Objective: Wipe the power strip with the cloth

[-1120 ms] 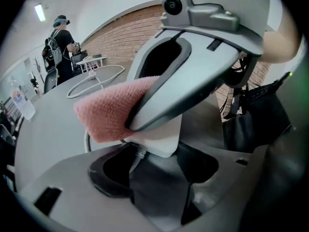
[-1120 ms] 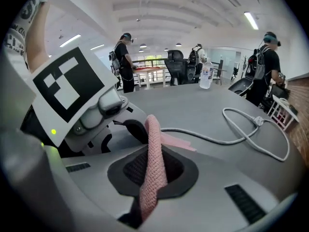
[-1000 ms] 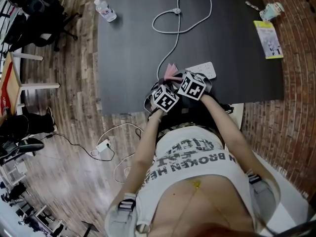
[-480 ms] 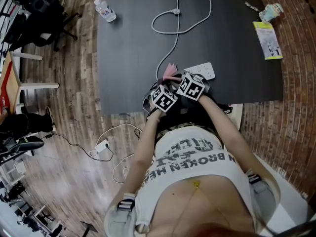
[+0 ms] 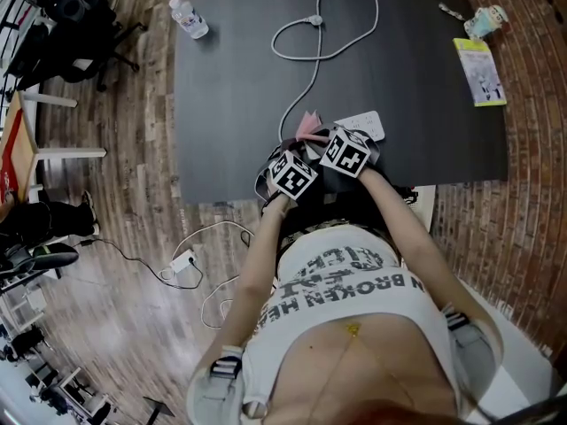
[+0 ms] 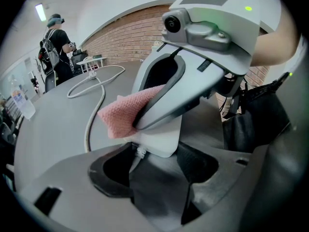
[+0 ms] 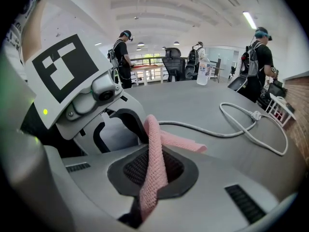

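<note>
We clench the left hand-held gripper [image 6: 153,173] on the cord end of the white power strip [image 6: 163,138], which lies near the front edge of the dark worktop [image 5: 230,87]. Our right hand-held gripper [image 7: 153,173] grasps the pink cloth [image 7: 155,144] and holds it against the strip's top, just beside the left one. The strip's grey cable [image 5: 312,82] loops away across the worktop.

right gripper [image 7: 153,175] jaws clamped on pink cloth [image 7: 181,141], its tail draping ahead. left gripper [image 7: 91,100] close ahead-left, white cable [image 7: 241,120] ahead-right.
</note>
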The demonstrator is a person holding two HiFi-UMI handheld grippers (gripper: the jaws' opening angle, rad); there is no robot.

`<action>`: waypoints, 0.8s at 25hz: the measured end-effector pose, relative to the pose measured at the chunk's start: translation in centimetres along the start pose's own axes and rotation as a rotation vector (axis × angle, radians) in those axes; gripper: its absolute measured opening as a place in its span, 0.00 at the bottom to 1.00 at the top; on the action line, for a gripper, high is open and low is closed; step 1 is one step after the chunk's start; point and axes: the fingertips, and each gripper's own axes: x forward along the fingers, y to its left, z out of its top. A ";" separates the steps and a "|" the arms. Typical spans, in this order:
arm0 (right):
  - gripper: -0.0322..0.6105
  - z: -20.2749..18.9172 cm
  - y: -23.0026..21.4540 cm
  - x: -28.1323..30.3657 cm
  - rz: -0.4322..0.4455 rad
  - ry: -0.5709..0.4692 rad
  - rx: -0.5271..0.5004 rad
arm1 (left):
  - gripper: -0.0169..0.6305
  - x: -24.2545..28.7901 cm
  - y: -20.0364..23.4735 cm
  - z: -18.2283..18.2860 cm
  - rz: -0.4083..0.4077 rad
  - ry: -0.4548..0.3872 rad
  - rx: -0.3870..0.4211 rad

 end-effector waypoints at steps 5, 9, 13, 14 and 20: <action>0.08 -0.5 -0.5 -0.5 -0.007 0.005 0.008 | 0.44 0.0 0.0 -0.1 0.001 0.000 -0.001; 0.08 -1.2 -1.0 -1.0 -0.020 0.010 0.013 | 0.45 0.1 -0.1 0.0 -0.001 0.003 -0.003; 0.08 -1.9 -1.5 -1.7 -0.034 0.015 0.023 | 0.45 0.1 -0.1 0.0 0.001 0.007 -0.003; 0.08 -2.0 -1.7 -1.7 -0.038 0.014 0.029 | 0.45 0.1 -0.1 0.0 0.000 0.007 -0.003; 0.08 -2.9 -2.4 -2.3 -0.056 0.025 0.030 | 0.45 0.1 -0.1 -0.1 -0.001 0.009 -0.004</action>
